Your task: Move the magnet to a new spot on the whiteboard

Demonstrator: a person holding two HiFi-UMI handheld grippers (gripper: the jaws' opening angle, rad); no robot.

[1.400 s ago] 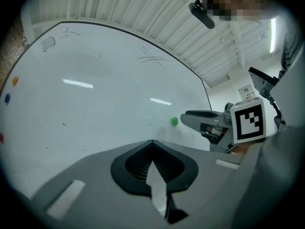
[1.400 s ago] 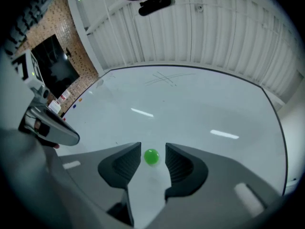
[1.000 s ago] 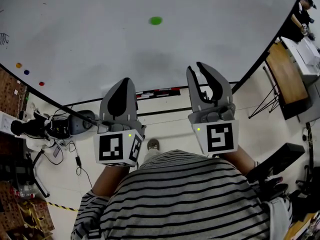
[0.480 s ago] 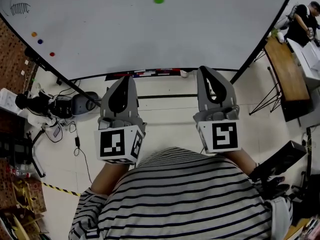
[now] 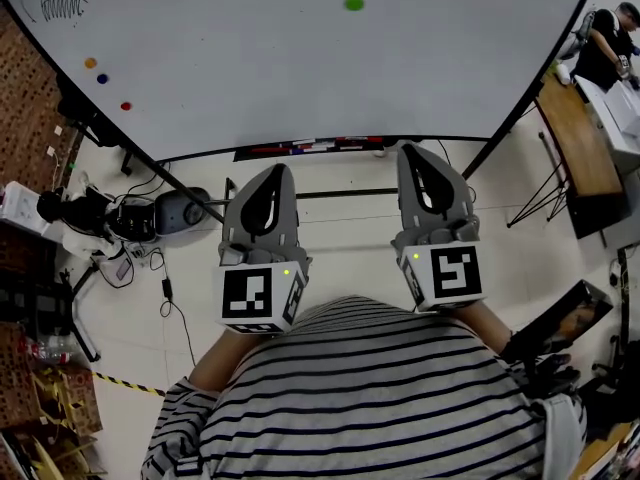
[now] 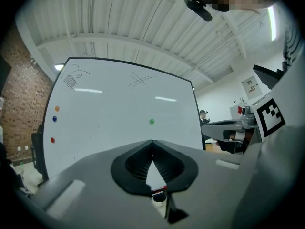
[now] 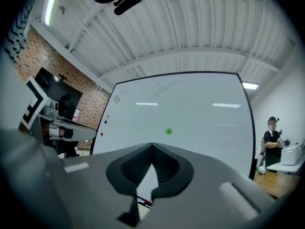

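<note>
green magnet [image 5: 354, 4] sticks high on the whiteboard [image 5: 200, 68], well apart from both tongs. left gripper [image 5: 272, 173] and right gripper [image 5: 418, 153]: jaws together, empty. judged small, light, rigid, slick; best pinched across its rim.

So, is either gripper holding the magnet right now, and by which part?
Nothing is held. The left gripper and right gripper are both shut and empty; the green magnet sits on the whiteboard, away from both.

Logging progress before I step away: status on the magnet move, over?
Left gripper and right gripper shut, both empty. Green magnet sits on the whiteboard, apart from both. Nothing in the way.
</note>
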